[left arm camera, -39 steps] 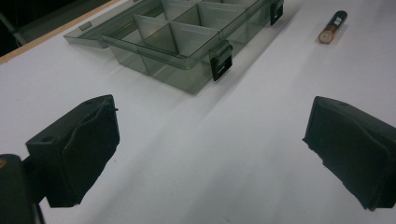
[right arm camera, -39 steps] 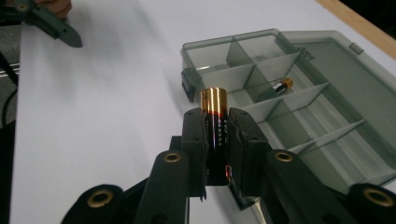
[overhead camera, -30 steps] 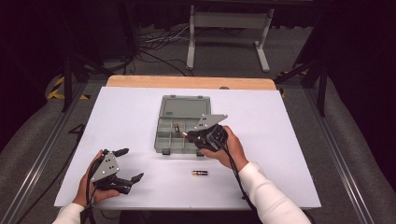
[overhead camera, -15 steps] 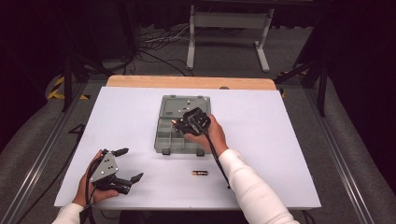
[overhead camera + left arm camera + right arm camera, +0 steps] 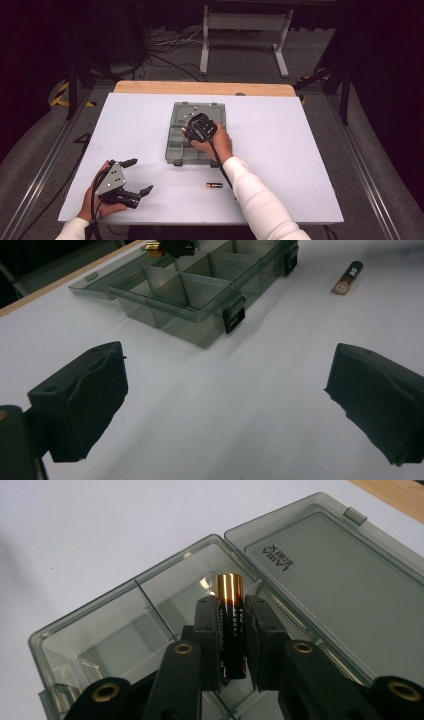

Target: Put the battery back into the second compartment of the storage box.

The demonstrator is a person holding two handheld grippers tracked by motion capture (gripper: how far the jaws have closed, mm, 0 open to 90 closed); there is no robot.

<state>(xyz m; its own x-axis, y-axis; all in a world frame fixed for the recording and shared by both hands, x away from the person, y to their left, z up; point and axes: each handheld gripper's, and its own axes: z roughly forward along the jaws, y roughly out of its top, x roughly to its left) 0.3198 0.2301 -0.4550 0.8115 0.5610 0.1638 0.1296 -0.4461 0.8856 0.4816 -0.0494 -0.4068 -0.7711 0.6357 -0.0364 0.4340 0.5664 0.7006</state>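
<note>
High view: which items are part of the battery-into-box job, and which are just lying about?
In the job:
- battery clamped in the right claw
- open compartment box, under that claw
- second battery on the table, probably next

Lying about:
- left claw, open, resting idle on the table
- cables on the floor
- white stand behind the table

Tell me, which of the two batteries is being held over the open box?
The battery clamped in the right hand-held gripper, above the compartment box. The other battery lies loose on the table, nearer the person.
</note>
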